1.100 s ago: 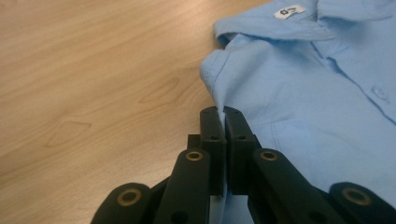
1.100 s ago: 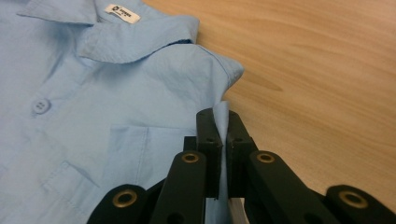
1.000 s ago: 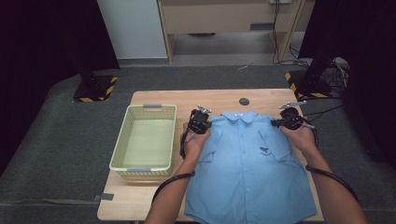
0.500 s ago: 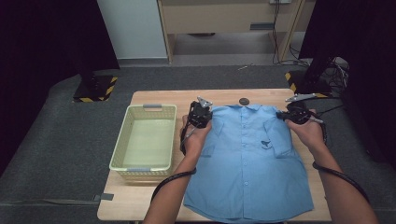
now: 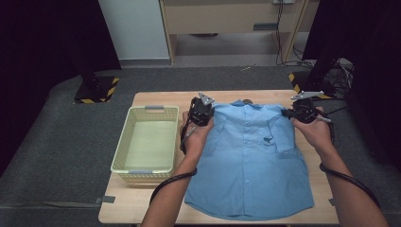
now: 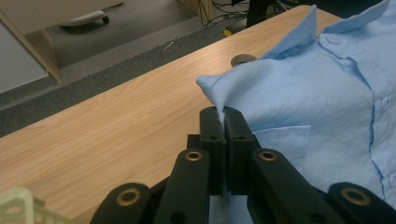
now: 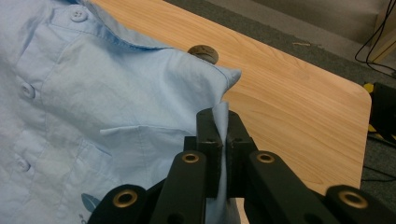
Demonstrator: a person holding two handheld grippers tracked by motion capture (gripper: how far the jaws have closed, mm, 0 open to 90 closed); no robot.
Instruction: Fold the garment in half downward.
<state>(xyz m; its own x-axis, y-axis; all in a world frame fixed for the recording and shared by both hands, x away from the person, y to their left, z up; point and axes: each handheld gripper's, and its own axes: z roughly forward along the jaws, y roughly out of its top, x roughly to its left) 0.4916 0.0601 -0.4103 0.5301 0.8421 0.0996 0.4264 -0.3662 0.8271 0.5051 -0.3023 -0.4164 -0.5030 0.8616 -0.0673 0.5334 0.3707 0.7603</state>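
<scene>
Here, a light wooden table (image 5: 156, 208) stands on grey carpet, with a pale cabinet and white panel beyond it, dark curtains at both sides, and yellow-black striped stand feet on the floor. A pale green slotted plastic basket (image 5: 120, 153) sits on the table's left part, just beside the short-sleeved light blue button-up shirt (image 5: 250, 161), which lies front-up with its collar at the far edge. A small round dark disc (image 6: 243, 59) rests on the wood just beyond the collar.

The left gripper (image 6: 225, 114) has its jaws pressed together on a fold of the shirt's shoulder cloth; the right gripper (image 7: 218, 116) is likewise clamped on the other shoulder — fabric stands up between its black pads.

Compared with a second ago, the shirt has been drawn toward the far edge — and the right gripper has moved outward, spreading the shoulders wider.
</scene>
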